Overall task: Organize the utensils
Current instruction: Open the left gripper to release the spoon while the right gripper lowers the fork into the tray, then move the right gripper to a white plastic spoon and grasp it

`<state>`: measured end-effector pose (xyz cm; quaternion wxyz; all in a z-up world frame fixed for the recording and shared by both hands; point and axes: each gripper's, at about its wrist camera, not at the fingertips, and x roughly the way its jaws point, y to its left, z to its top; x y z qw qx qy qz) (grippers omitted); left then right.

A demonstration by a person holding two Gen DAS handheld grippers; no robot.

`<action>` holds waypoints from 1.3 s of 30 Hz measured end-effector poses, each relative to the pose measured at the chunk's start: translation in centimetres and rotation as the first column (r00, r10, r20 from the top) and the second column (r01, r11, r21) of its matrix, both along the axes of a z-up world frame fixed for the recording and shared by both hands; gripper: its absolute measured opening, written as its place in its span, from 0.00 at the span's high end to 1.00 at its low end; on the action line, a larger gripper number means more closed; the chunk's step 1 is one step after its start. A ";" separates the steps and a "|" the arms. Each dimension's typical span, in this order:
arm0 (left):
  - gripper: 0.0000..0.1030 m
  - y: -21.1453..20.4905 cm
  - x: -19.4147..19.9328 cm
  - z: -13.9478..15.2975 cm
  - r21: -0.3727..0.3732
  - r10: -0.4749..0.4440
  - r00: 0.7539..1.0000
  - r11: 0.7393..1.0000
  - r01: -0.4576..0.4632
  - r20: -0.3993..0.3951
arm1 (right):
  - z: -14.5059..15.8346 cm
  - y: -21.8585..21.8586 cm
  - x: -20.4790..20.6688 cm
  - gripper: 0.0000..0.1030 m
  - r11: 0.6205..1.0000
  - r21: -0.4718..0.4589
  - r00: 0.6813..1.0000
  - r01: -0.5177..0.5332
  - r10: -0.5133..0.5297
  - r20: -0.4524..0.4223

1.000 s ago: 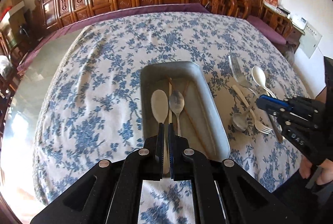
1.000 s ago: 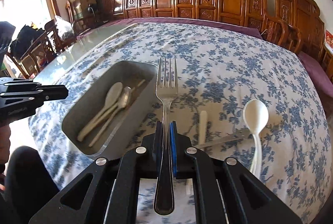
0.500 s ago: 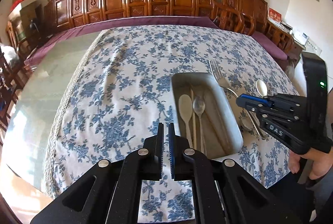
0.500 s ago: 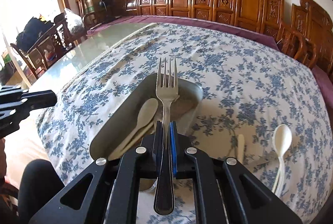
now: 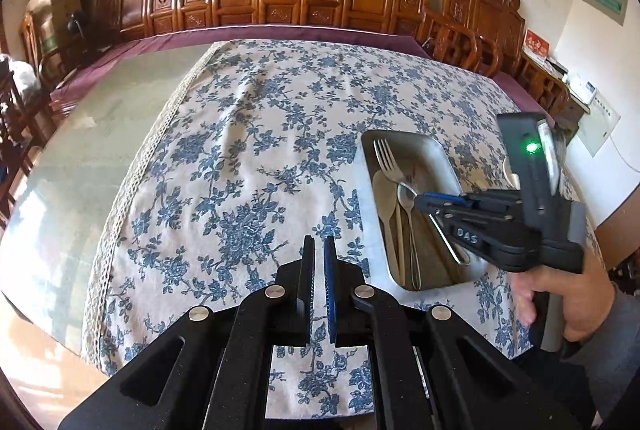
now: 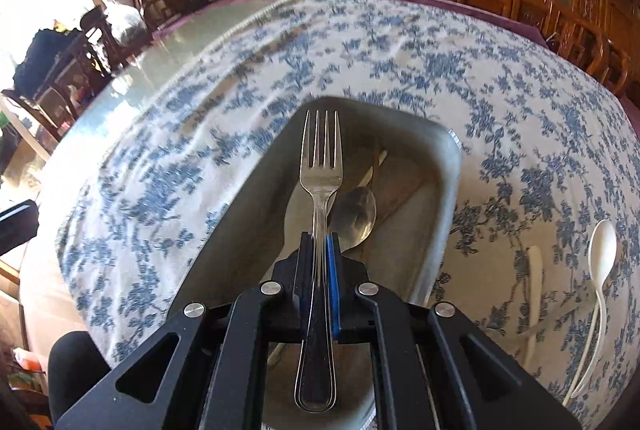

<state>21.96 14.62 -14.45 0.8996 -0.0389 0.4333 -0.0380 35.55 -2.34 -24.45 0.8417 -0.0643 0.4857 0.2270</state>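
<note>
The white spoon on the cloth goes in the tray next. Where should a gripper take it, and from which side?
Grip the white spoon on its thin handle just below the bowl, coming down from above with the fingers either side of the handle. It lies flat on the tablecloth, so only a pinch across that narrow part fits; the bowl is too wide.

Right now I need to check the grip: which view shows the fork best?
The right wrist view: the fork runs down the middle, tines to handle, clamped in the right gripper above the tray. The left wrist view shows the same fork smaller, its handle partly hidden behind that gripper.
</note>
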 end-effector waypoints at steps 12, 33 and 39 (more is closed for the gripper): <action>0.97 -0.5 0.0 -1.0 0.019 -0.013 1.000 1.000 0.013 -0.010 | -0.2 -0.5 -0.8 0.90 1.000 0.007 1.000 -0.014 0.014 0.010; 0.72 -9.4 -3.0 3.1 0.001 -0.167 0.984 0.986 0.167 0.062 | 8.3 -24.0 -9.7 0.82 0.971 0.015 0.949 0.240 -0.238 0.206; 0.72 -12.2 -2.7 3.3 0.016 -0.188 0.981 0.982 0.187 0.049 | 7.9 -28.2 -9.9 0.68 0.957 0.058 0.938 0.284 -0.290 0.191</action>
